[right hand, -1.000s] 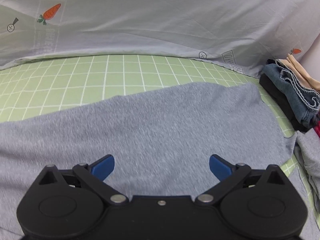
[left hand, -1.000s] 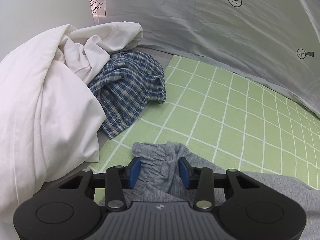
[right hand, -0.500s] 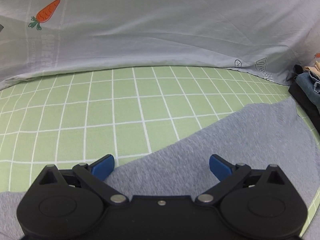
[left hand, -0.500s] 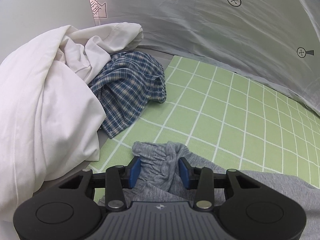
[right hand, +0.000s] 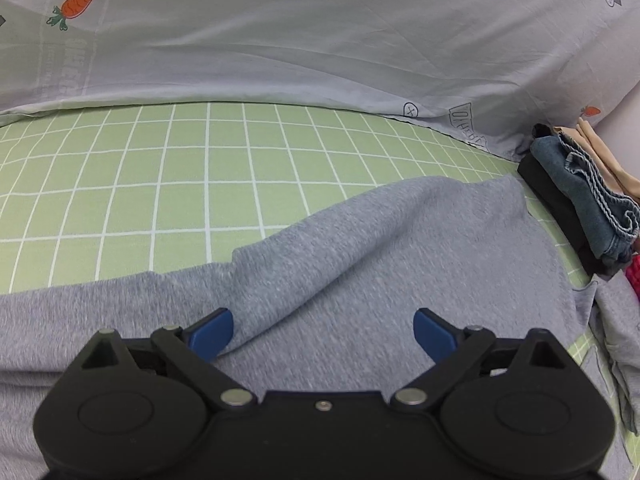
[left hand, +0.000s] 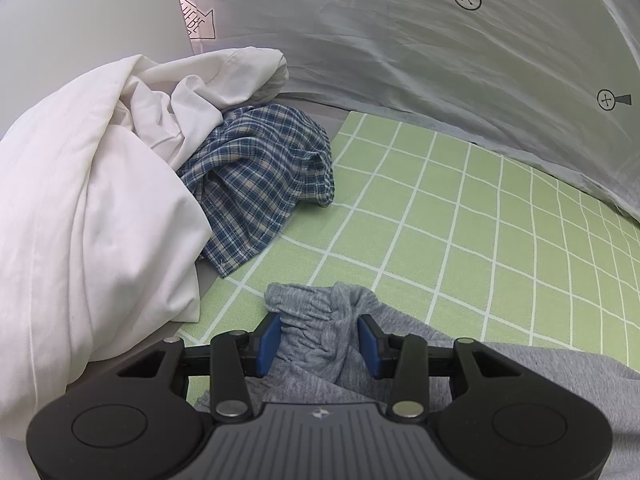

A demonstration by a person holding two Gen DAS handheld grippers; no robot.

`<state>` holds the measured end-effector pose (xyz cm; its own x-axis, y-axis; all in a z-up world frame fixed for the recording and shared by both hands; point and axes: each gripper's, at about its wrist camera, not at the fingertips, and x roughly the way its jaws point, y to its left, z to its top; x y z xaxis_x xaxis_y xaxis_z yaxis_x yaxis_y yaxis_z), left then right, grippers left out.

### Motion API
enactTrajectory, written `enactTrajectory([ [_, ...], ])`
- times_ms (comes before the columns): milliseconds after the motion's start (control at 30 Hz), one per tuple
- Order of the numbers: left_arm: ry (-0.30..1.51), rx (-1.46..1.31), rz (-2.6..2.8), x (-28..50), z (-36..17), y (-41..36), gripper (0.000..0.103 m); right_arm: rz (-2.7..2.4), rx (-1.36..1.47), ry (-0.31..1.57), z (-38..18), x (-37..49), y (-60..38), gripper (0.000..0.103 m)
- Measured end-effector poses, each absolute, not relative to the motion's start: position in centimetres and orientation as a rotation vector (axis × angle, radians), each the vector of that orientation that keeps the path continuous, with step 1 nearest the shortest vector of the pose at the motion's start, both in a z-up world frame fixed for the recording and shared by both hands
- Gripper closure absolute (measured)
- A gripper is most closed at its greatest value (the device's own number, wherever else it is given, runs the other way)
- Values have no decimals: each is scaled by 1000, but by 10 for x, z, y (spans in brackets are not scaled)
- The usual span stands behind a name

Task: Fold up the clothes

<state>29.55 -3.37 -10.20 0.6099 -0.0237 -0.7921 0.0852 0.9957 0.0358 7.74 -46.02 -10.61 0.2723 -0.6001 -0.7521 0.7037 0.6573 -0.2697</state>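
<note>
A grey knit garment [right hand: 360, 264] lies spread on the green checked sheet [right hand: 208, 184]. Its gathered elastic edge [left hand: 320, 312] is bunched between the blue pads of my left gripper [left hand: 320, 342], which is shut on it low over the sheet. In the right wrist view my right gripper [right hand: 323, 330] stands wide open just above the garment, with a raised fold of grey cloth running past its left finger [right hand: 210, 332] and nothing clamped.
A heap of white cloth [left hand: 92, 216] and a blue plaid garment [left hand: 260, 184] lie to the left. A stack of folded clothes [right hand: 580, 204], denim on top, stands at the right. A pale grey duvet [right hand: 320, 40] with carrot prints borders the far side.
My right gripper swung left over bare sheet, then back over the grey garment, which now shows a raised fold. The left gripper has kept still, holding the gathered edge.
</note>
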Motion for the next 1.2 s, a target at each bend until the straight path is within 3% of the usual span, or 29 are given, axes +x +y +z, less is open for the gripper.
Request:
enactTrajectory([
  [233, 917, 70, -62, 296, -102, -34, 59, -753, 166, 851, -96, 119, -458, 25],
  [367, 917, 67, -63, 296, -102, -33, 59, -657, 210, 895, -108, 139, -456, 60],
  [533, 917, 63, -67, 296, -102, -33, 59, -678, 227, 921, -111, 134, -453, 65],
  [600, 916, 63, -68, 296, -102, -32, 58, -682, 235, 931, -108, 127, -454, 76],
  [667, 915, 61, -68, 296, -102, -32, 58, -691, 241, 943, -106, 117, -455, 80],
  [1067, 911, 68, -62, 295, -103, -34, 58, -717, 250, 988, -102, 75, -458, 81],
  [1200, 917, 65, -67, 296, -102, -33, 58, -709, 172, 943, -96, 84, -455, 67],
])
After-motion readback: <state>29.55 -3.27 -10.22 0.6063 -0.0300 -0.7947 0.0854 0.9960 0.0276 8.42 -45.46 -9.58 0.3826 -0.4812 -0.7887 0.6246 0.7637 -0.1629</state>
